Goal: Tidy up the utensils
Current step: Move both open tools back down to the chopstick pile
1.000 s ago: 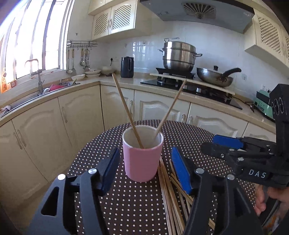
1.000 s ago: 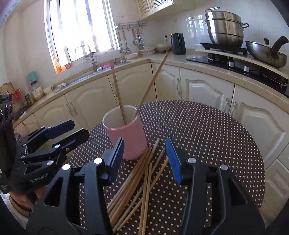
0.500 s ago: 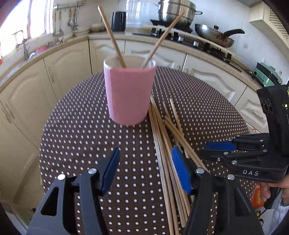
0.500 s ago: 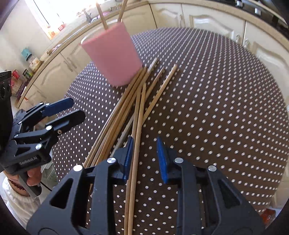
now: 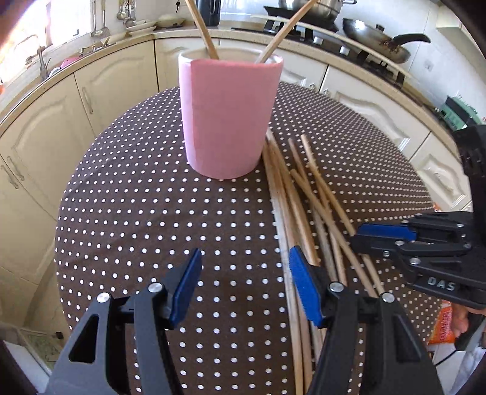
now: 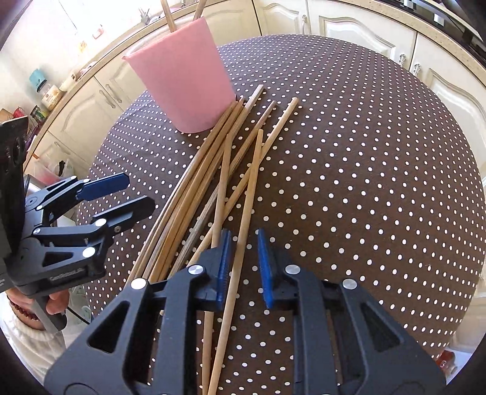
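1. Chopsticks (image 6: 209, 182) lie in a loose fan on the dotted tablecloth (image 6: 364, 182), their far ends touching or just beside the base of the pink cup (image 6: 185, 79). One chopstick (image 6: 247, 197) runs between the blue pads of the right gripper (image 6: 243, 261), whose jaws stand narrowly parted around it; whether the pads press it cannot be told.
2. Left gripper (image 5: 244, 282) hovers over bare cloth, jaws wide apart and holding nothing, with the pile just to its right.
3. Sticks are pale, slender wood, some crossing; two more chopsticks (image 5: 282, 29) stand leaning apart inside the cup.
4. Near ends of the pile are hidden beneath both grippers; the standing pair's tips are cut off by the frame.
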Motion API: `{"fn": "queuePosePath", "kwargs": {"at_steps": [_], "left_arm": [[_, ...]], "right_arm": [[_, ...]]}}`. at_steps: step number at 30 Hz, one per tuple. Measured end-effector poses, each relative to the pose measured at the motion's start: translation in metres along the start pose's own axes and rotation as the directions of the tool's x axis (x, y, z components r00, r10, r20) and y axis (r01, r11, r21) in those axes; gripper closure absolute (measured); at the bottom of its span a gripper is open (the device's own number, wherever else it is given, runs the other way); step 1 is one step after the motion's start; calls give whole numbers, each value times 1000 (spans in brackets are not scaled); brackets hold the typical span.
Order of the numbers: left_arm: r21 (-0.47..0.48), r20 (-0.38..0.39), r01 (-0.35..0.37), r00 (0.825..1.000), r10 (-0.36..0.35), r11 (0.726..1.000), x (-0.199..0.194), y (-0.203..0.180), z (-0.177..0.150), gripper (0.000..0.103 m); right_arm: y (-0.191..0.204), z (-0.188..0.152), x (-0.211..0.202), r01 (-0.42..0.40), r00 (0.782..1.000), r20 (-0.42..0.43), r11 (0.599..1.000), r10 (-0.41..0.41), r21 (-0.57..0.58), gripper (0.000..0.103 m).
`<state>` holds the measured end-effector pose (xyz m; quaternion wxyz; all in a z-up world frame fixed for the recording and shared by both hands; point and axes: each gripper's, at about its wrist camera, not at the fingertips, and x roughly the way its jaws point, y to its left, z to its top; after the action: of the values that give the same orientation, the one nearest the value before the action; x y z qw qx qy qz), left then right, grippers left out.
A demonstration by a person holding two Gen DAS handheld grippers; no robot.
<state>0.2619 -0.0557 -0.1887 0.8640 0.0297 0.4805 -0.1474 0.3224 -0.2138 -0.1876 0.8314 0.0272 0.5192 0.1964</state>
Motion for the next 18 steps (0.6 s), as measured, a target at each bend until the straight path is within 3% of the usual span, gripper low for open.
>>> {"fn": "queuePosePath", "kwargs": {"at_steps": [18], "left_arm": [[33,-43,-60,997,62,998,24,-12,28,44]], "right_arm": [[-12,15,6,-3,999,-46,1000,2,-13,87]]}}
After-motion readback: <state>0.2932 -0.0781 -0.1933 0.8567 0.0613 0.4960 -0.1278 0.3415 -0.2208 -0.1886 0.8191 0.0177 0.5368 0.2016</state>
